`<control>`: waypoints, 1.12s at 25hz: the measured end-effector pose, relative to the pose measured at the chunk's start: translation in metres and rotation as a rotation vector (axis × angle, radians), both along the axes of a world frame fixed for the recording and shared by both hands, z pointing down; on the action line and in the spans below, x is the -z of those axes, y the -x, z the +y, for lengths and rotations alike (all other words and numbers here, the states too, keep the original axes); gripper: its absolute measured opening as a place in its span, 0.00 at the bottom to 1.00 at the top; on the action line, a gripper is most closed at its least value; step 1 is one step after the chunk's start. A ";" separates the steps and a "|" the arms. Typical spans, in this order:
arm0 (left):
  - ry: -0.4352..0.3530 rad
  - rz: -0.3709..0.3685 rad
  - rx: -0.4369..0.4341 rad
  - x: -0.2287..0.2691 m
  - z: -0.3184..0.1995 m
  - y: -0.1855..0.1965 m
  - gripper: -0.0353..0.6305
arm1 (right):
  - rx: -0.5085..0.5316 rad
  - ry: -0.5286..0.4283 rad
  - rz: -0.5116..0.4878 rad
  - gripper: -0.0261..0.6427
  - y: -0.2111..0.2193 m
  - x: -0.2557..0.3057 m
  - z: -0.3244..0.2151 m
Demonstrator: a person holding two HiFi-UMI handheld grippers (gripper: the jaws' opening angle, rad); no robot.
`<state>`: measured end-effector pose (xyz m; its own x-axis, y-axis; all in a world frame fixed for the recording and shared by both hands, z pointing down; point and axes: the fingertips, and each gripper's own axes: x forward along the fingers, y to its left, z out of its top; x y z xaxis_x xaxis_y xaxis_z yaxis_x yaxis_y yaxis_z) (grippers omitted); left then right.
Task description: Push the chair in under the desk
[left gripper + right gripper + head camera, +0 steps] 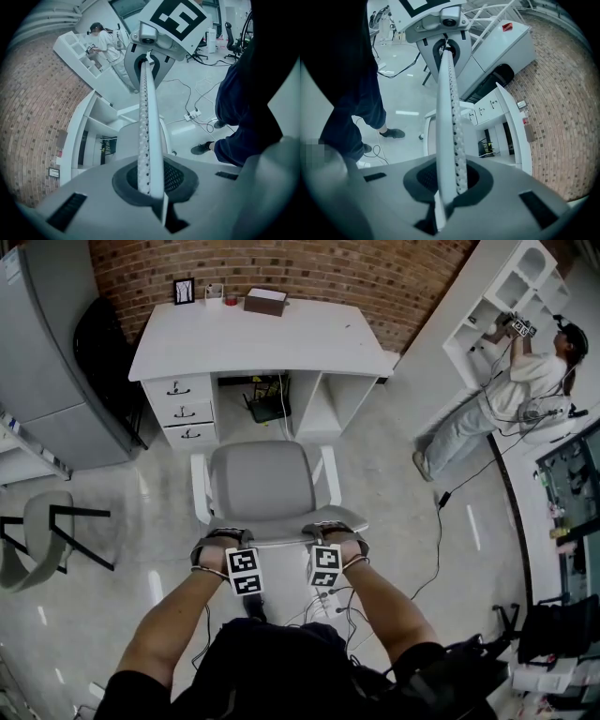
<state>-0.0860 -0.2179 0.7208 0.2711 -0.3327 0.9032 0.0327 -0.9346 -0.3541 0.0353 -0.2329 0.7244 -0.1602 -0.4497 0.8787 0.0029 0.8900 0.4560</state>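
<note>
The left gripper [223,536] and the right gripper [334,531] are at the back edge of the chair [262,486]. Their tips are hidden there, so I cannot tell if they touch it. In the gripper views the left fingers [148,140] are together, and the right fingers [449,140] too, with nothing between. The chair stands in front of the bench [281,343], not yet under it. The frame [184,291] and the box [265,302] on the bench are too small to read.

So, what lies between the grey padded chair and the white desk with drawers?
Only bare glossy floor between chair and desk, seen in the head view.
</note>
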 end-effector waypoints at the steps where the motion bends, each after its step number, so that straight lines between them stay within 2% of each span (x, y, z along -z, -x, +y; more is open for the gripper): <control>1: 0.001 -0.001 -0.001 0.000 -0.003 0.001 0.07 | 0.002 -0.008 -0.001 0.09 0.001 0.000 -0.003; 15: -0.013 -0.003 -0.035 -0.001 -0.028 0.010 0.07 | -0.014 0.012 -0.007 0.10 0.005 0.001 -0.025; 21: -0.026 -0.014 -0.036 -0.002 -0.046 0.016 0.07 | -0.007 -0.030 -0.014 0.12 0.002 0.004 -0.042; 28: -0.042 -0.022 -0.043 -0.006 -0.073 0.023 0.07 | -0.003 0.022 -0.008 0.11 0.004 0.000 -0.062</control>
